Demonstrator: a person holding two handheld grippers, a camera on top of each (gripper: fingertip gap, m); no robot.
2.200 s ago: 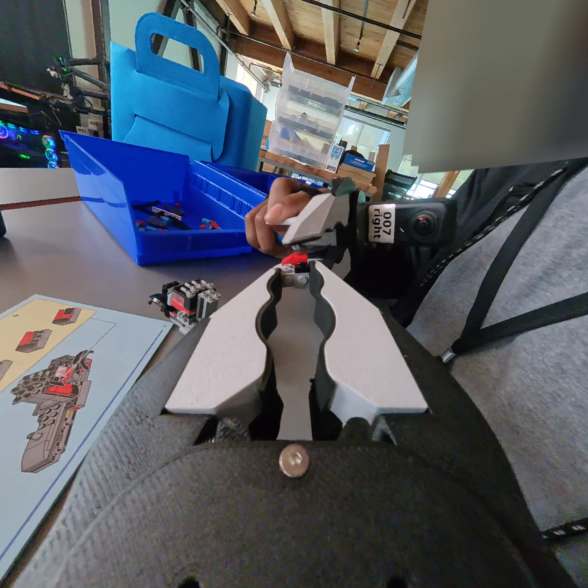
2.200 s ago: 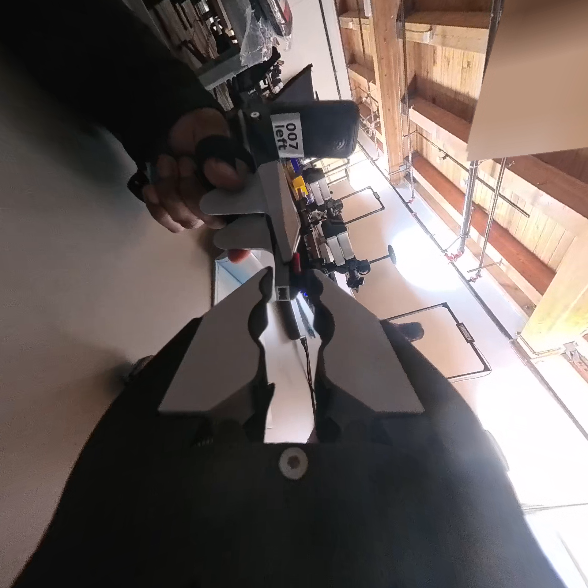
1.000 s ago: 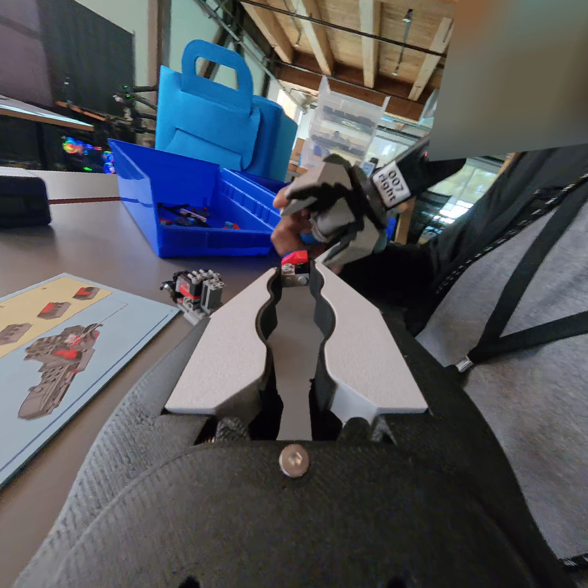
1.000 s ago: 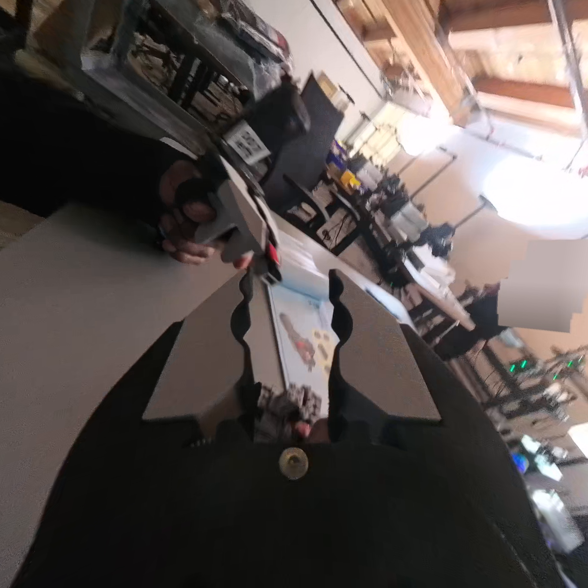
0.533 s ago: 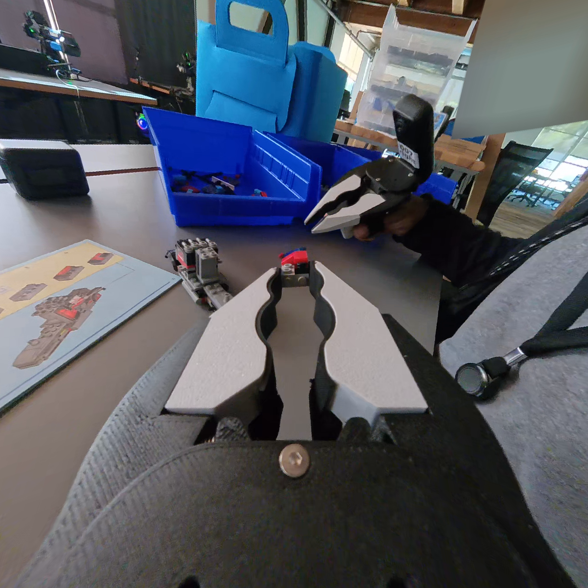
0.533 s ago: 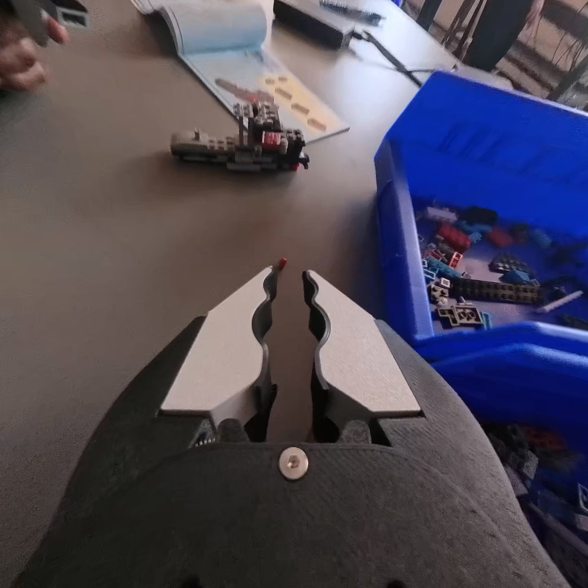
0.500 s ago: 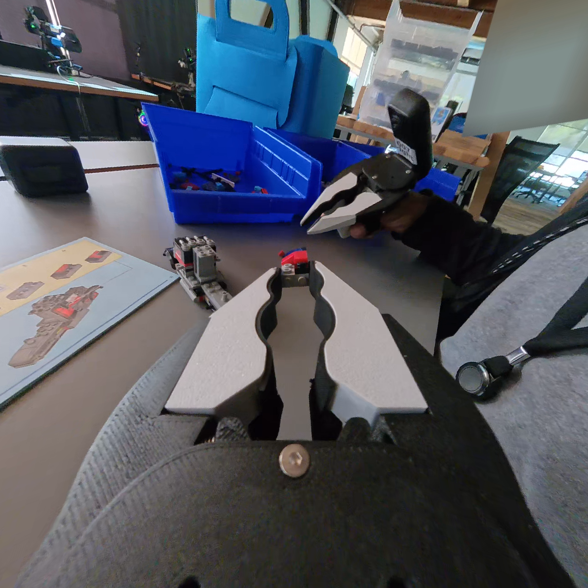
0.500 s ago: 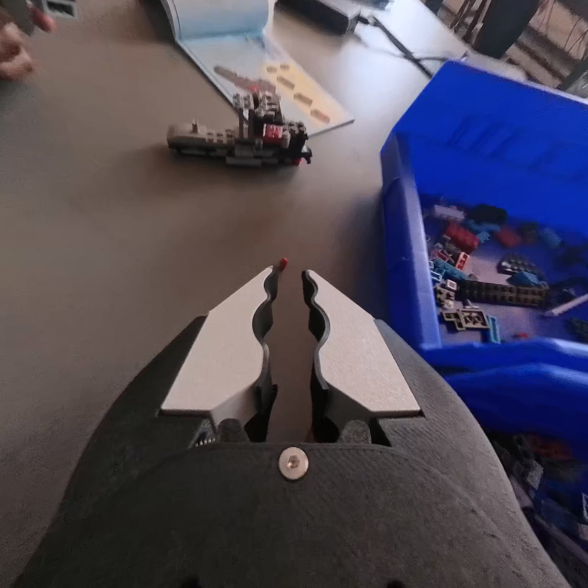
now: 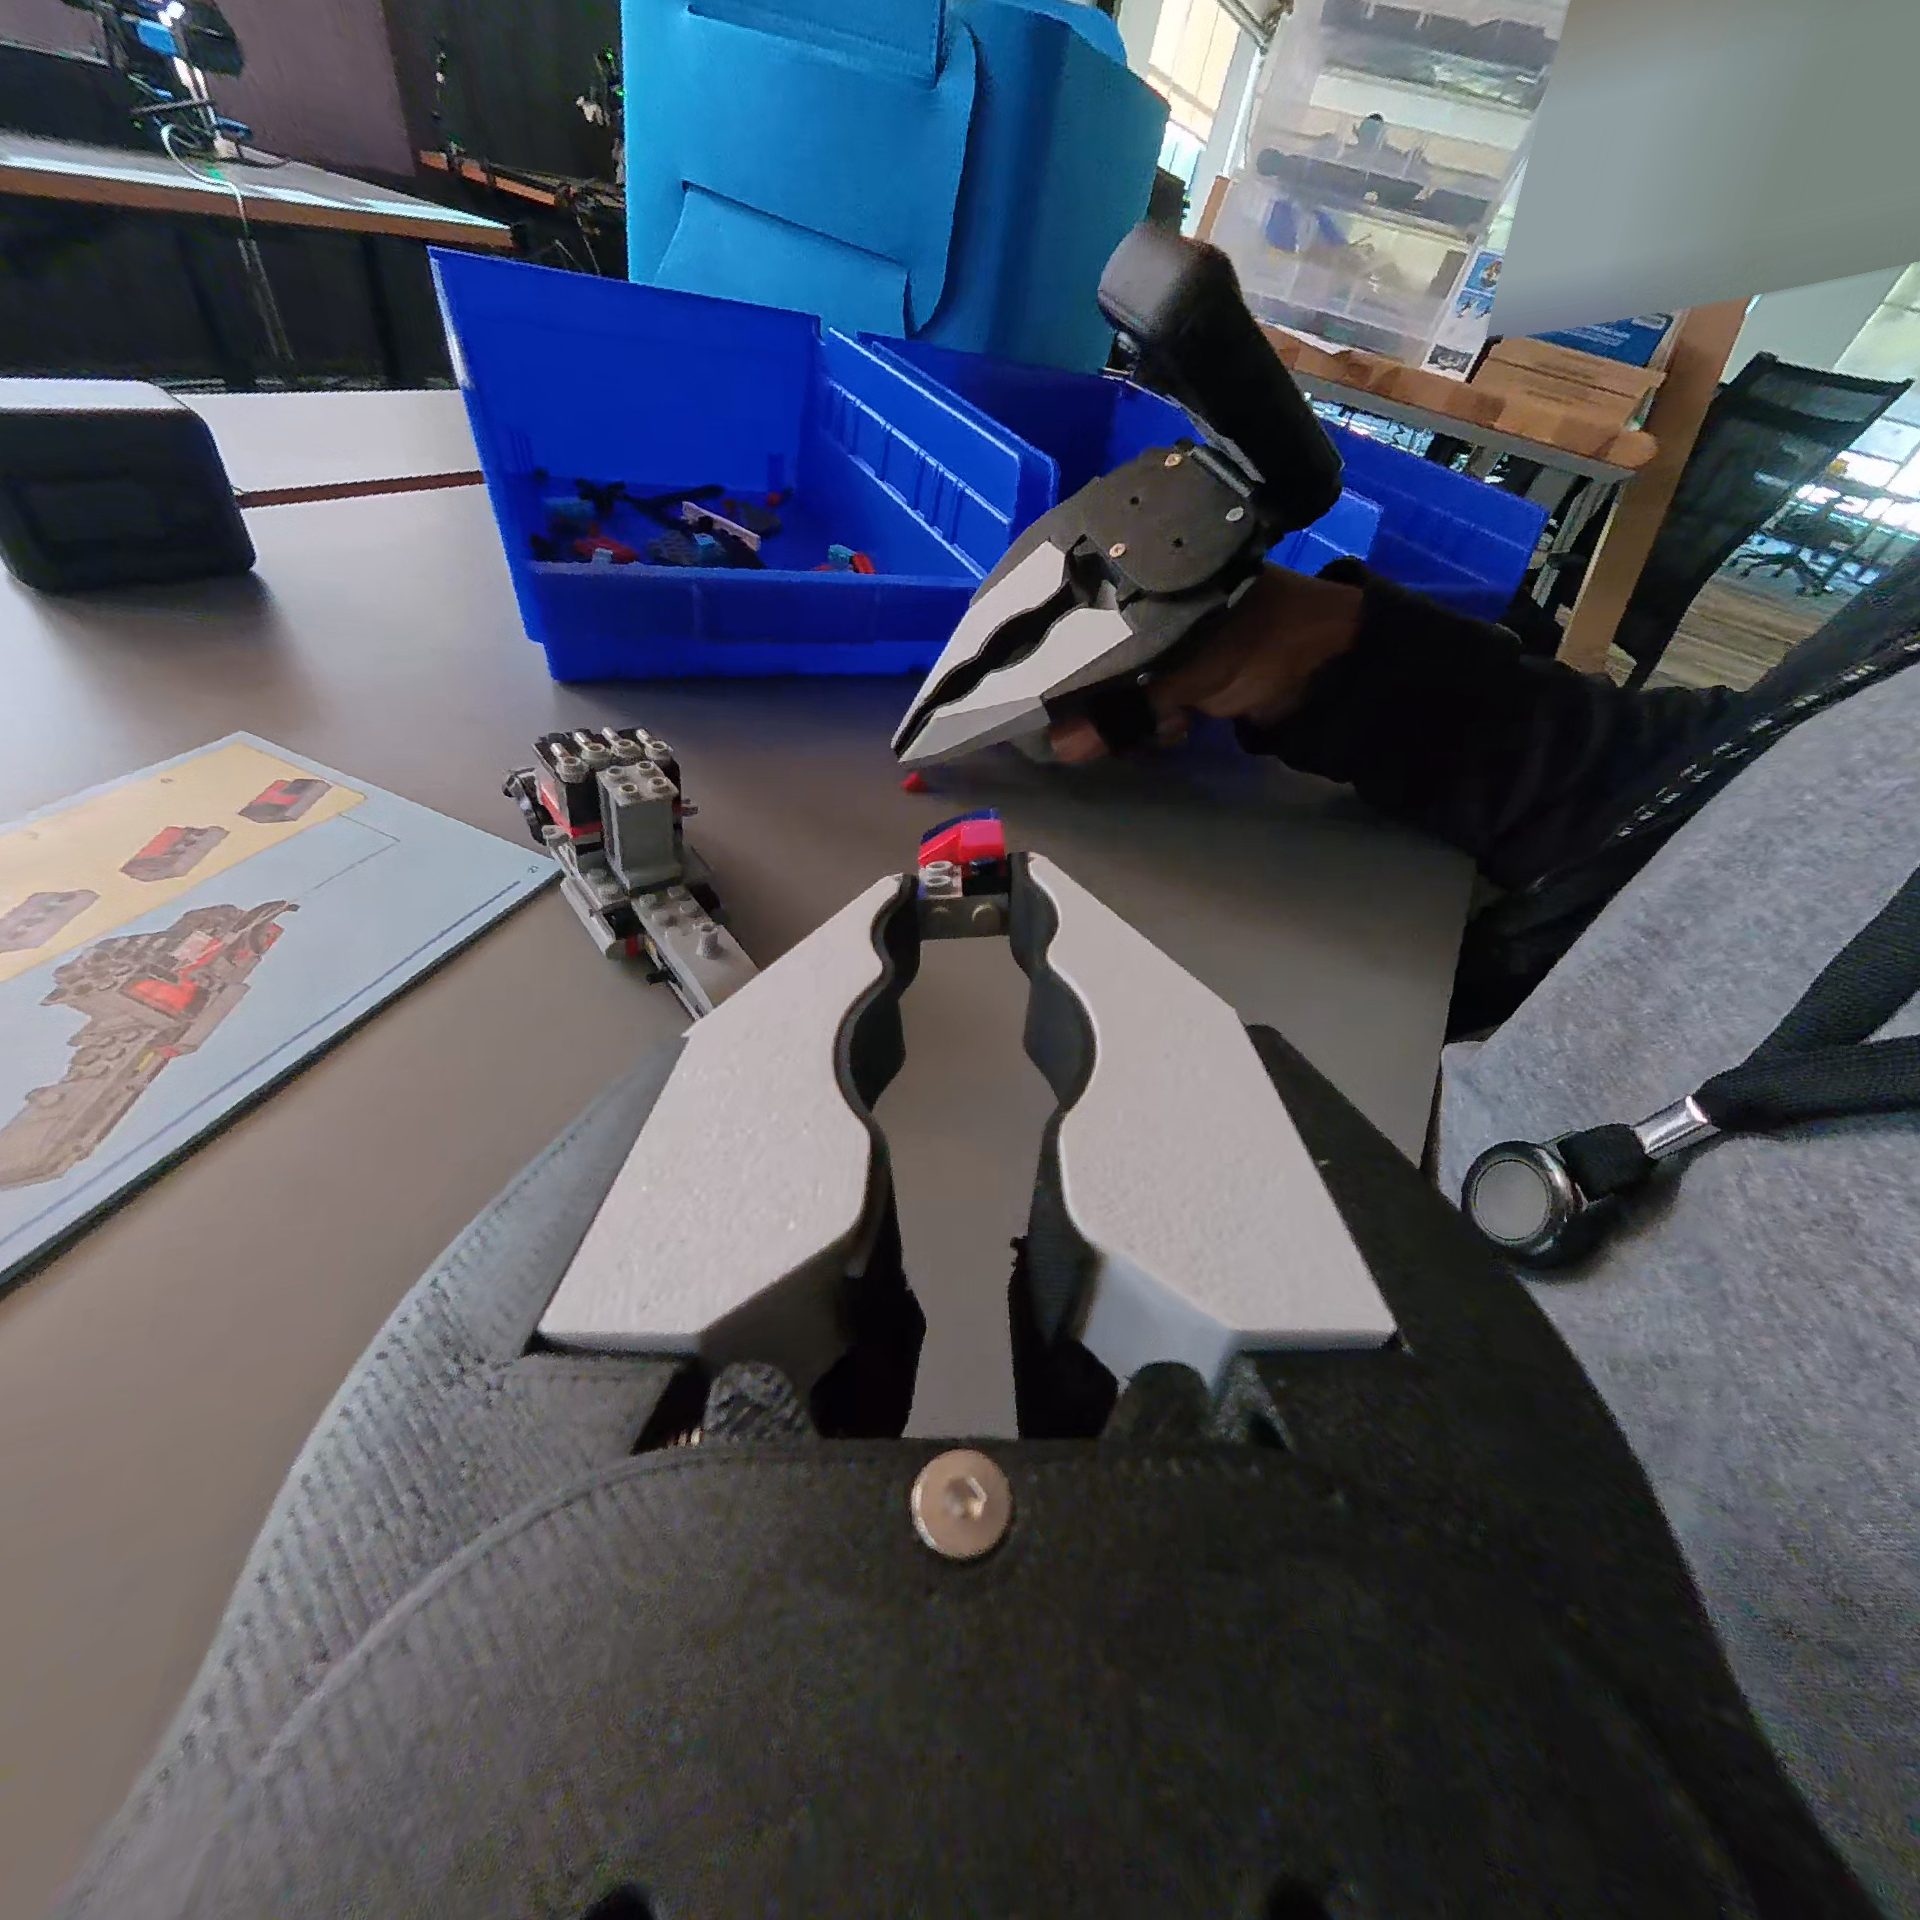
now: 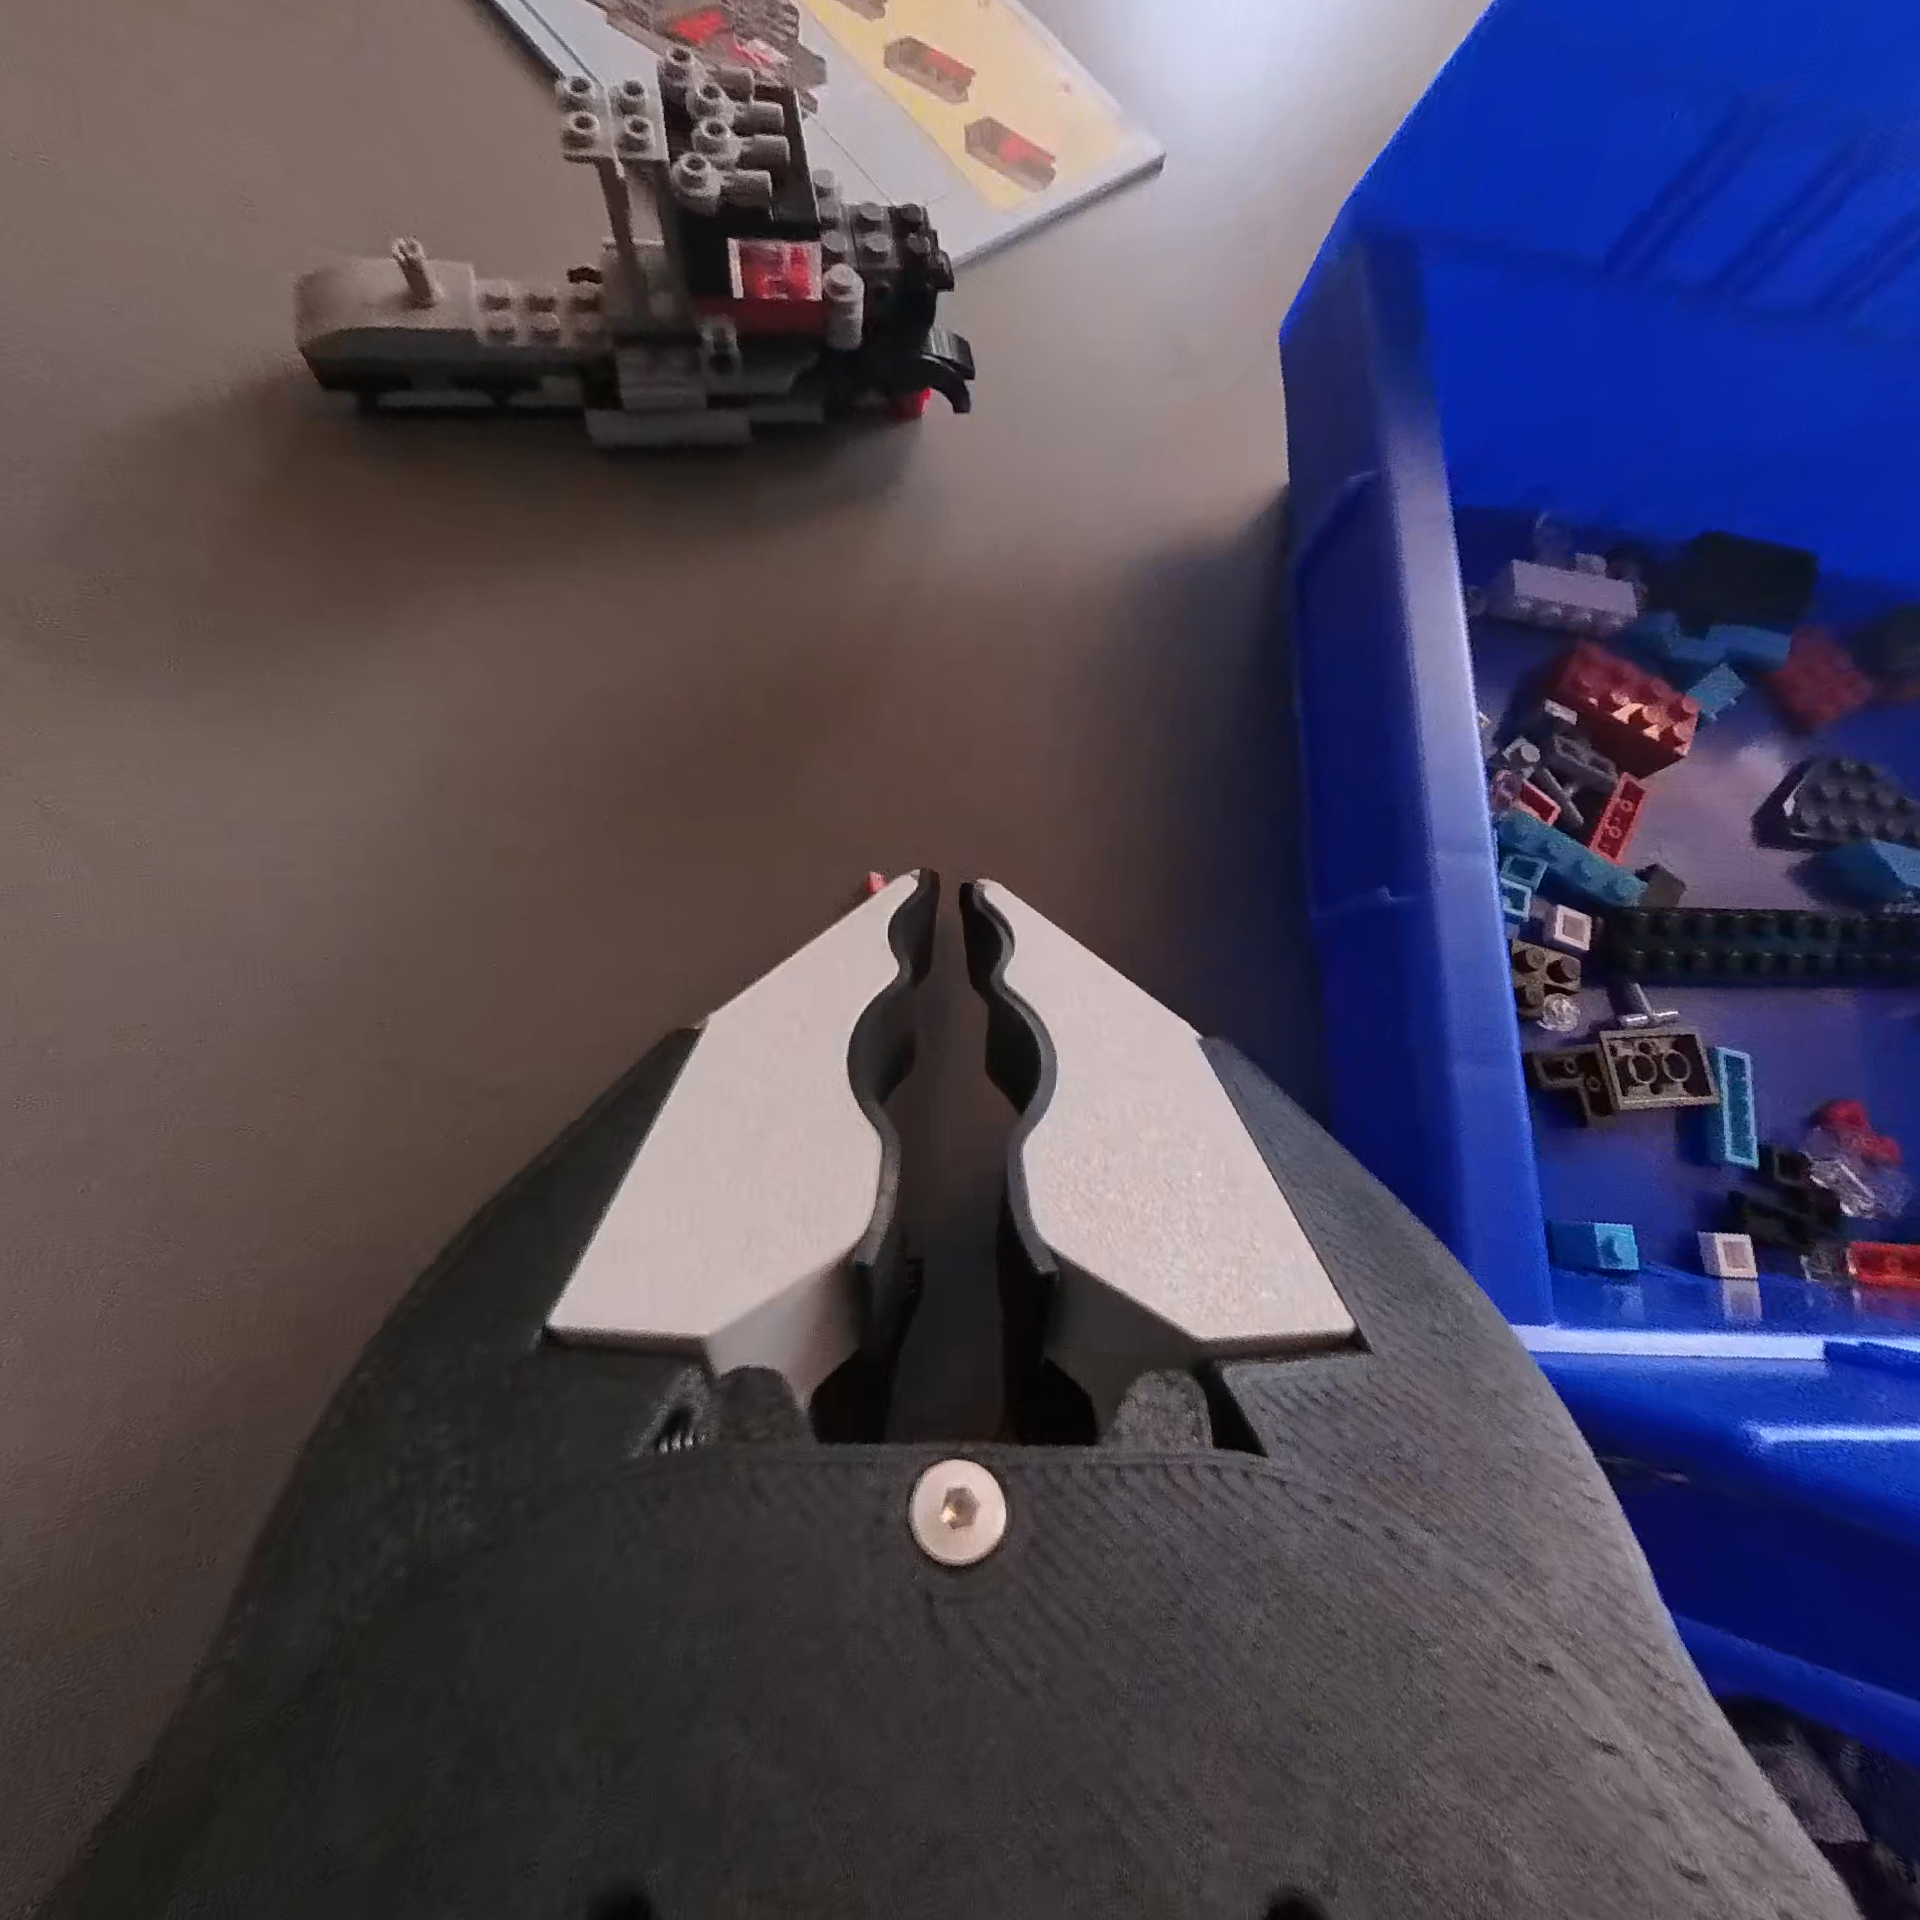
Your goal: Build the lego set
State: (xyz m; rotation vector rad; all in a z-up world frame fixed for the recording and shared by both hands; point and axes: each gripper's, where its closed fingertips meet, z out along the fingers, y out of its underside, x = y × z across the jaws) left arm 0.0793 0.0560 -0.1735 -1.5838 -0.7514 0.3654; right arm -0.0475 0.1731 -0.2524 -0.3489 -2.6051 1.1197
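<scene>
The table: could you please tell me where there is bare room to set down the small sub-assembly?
Bare table lies between the half-built model, the right claw and the blue bin. The bin's inside is crowded with loose bricks.

A: What carries the parts?

B: A flat grey-brown bench (image 9: 395, 665), matte and unpatterned.

A: What lies directly on it, taking the part-built grey, black and red model (image 9: 623, 842) as landmark?

B: An open instruction booklet (image 9: 187, 935) lies just left of the model, one corner close to it. A blue parts bin (image 9: 727, 613) holding loose bricks stands behind it. A tiny red piece (image 9: 912, 781) lies right of the model. A black box (image 9: 114, 488) sits far left, well apart.
</scene>
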